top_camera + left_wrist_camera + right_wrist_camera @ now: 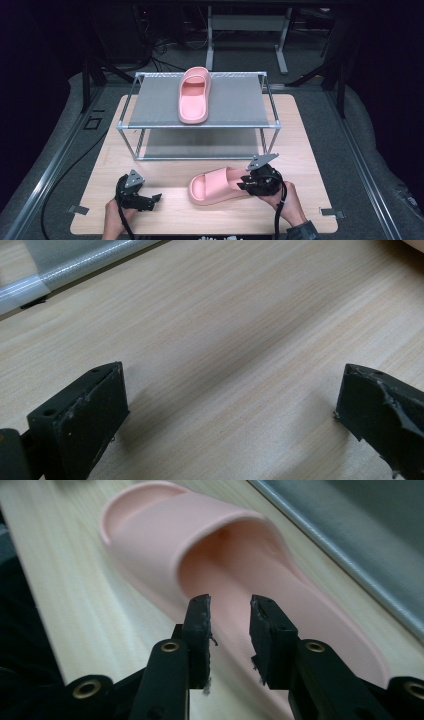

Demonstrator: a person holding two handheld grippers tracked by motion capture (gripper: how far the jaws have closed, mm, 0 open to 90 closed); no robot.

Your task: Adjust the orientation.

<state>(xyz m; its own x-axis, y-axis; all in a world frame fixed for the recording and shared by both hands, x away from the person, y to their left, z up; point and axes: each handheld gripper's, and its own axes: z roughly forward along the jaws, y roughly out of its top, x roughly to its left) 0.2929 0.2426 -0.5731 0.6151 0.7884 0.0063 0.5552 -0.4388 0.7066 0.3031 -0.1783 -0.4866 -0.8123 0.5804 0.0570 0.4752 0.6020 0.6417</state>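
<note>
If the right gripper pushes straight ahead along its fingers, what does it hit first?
Most likely the pink slide on the table. The right gripper points along its footbed toward the strap opening, fingers a narrow gap apart with nothing pinched. Whether they sit above the heel edge or already touch it is unclear.

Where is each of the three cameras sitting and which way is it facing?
High view: above the table's near side, looking forward and down at the rack; both hands show.
Left gripper view: on the left gripper, facing bare tabletop between its wide-apart jaws.
Right gripper view: on the right gripper, facing the near slipper.
High and right gripper views share that slipper.
</note>
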